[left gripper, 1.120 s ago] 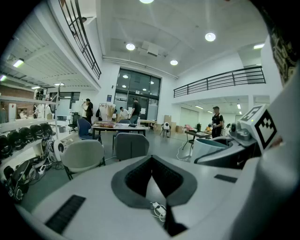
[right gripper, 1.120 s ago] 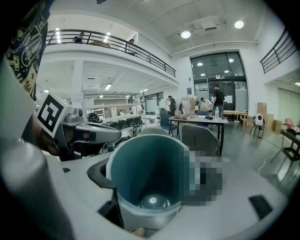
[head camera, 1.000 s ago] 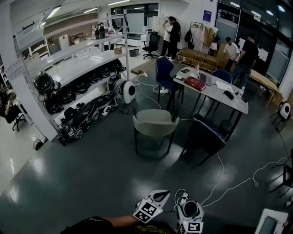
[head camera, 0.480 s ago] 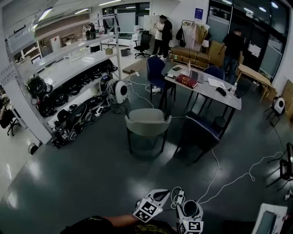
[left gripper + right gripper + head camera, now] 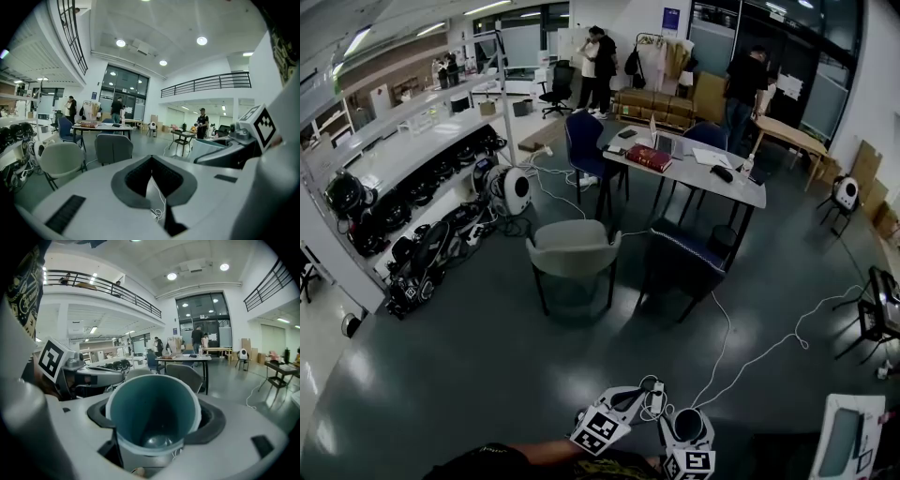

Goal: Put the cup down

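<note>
The cup is white outside and teal inside. It sits between the jaws of my right gripper at the bottom edge of the head view, above the dark floor. In the right gripper view the cup fills the middle, mouth facing the camera, empty, with the jaws of the right gripper closed on its sides. My left gripper hangs just left of it, jaws together and empty. In the left gripper view the tips of the left gripper meet, and the cup shows at the right.
A grey chair and a dark blue chair stand ahead, before a table with a red book. White cables cross the floor. Shelves of gear line the left. People stand far back. A white object lies at the bottom right.
The head view has swung, so chairs, table and shelves slid left and the white object at the bottom right shows more. Both grippers keep their place and grip.
</note>
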The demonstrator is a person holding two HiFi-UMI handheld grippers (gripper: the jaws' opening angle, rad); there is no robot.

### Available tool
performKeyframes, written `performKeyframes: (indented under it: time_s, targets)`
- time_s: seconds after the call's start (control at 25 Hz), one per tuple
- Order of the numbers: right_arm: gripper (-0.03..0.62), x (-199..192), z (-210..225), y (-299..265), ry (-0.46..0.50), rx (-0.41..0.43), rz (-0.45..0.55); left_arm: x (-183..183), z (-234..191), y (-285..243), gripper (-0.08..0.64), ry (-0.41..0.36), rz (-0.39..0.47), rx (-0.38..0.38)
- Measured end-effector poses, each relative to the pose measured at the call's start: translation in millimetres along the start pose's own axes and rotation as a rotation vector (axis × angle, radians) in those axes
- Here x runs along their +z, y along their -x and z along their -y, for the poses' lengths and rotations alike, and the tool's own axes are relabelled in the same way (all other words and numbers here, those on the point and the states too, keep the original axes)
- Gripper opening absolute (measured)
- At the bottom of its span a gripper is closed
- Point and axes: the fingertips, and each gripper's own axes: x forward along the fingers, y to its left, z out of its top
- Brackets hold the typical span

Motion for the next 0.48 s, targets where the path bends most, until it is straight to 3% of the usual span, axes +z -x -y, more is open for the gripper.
performKeyframes:
  time_s: [0.48]
  targets:
    - [0.374,-4.6,31.9,22.2,-0.056,-0.088,0.004,6.3,31.0,-27.1,0.011,-0.018,-0.02,-0.091]
